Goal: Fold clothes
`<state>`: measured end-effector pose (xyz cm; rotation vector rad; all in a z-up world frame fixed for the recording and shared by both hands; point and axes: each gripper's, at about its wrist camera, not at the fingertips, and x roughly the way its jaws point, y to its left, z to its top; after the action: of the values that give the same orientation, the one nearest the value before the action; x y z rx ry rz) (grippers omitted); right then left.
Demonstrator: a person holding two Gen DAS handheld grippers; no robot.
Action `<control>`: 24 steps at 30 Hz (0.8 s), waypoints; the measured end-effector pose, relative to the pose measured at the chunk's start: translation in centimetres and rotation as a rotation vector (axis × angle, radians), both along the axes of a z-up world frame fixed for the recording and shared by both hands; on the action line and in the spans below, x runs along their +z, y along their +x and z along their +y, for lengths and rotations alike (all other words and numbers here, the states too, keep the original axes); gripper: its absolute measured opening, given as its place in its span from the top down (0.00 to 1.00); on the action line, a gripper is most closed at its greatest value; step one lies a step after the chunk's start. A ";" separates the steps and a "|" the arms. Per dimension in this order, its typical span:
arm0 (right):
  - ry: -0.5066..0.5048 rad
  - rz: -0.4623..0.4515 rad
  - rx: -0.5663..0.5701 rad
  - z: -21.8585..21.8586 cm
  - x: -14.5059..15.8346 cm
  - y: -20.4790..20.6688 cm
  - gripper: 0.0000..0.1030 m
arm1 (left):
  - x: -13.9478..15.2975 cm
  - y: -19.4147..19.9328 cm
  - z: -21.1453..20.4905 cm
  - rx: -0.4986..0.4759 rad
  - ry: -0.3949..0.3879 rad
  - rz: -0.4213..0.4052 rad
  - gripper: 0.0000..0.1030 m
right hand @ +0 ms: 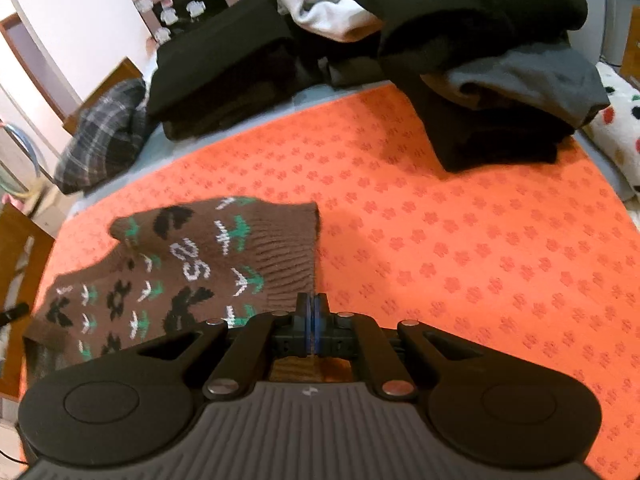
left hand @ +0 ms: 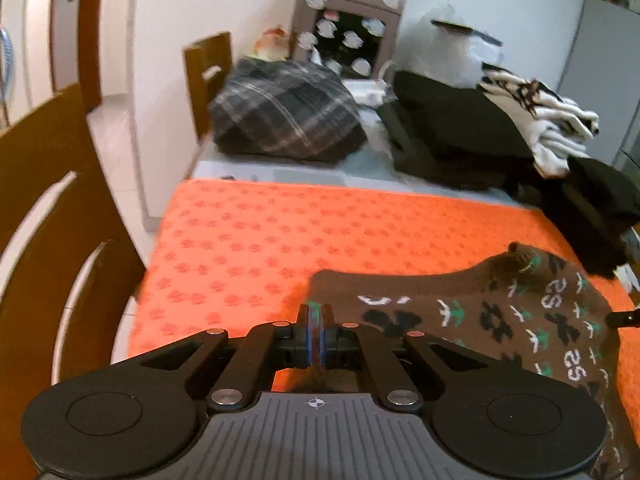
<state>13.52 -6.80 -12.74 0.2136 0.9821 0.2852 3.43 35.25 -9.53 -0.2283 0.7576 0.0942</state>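
- Brown knit sweater [right hand: 168, 276] lies on the orange cloth [right hand: 460, 248]; your right gripper [right hand: 312, 308] pinches its ribbed hem, fingers pressed together.
- Your left gripper [left hand: 316, 320] clamps the sweater's opposite edge.
- Bare orange cloth spreads ahead of both grippers.
- Black folded stacks [right hand: 224, 64] line the far edge beside a plaid bundle [left hand: 288, 112].

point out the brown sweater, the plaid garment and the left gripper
brown sweater [right hand: 192, 264]: right wrist view, patterned knit body
plaid garment [left hand: 288, 112]: left wrist view, top of bundle
left gripper [left hand: 316, 312]: left wrist view, between closed fingertips
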 end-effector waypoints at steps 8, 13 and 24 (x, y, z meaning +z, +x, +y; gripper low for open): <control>-0.074 -0.013 0.024 1.1 -0.2 0.7 0.97 | -3.0 1.6 -1.1 -0.048 0.062 0.106 0.95; -0.155 -0.025 0.036 2.3 -0.3 1.0 0.86 | -2.8 1.1 -1.3 -0.030 0.083 0.103 0.95; -0.078 -0.152 0.294 10.0 3.3 4.0 0.75 | -2.8 0.6 -1.3 0.007 0.068 0.085 0.95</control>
<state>17.49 3.25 -9.44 -0.0245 0.8704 0.5231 4.04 33.99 -12.37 -0.1631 0.8368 0.1372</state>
